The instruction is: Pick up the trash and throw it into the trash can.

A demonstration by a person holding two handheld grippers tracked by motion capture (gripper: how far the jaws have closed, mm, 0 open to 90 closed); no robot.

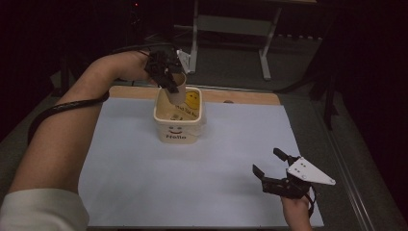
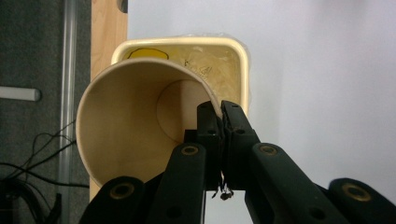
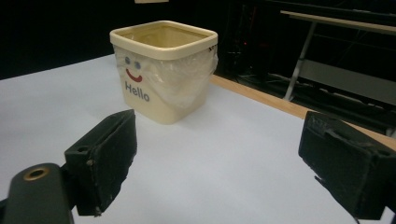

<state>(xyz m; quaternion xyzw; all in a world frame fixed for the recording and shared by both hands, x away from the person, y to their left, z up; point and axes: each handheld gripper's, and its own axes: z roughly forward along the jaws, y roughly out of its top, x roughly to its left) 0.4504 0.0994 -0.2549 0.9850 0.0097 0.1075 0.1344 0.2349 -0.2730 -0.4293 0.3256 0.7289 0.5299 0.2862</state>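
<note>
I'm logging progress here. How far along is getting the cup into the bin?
Done: the left gripper is shut on the paper cup's rim and holds it tilted over the bin. In hand: carrying it above the opening. Left: letting it drop in. The right gripper waits open over the table.

surface: wooden table (image 1: pixel 250 97) | on it: pale sheet (image 1: pixel 144 168) | on sheet: cream bin (image 1: pixel 177 131), apparently plastic-lined

One paper cup (image 2: pixel 135 126), one cream bin (image 1: pixel 179 121), two claws, one table (image 1: pixel 144 168).
</note>
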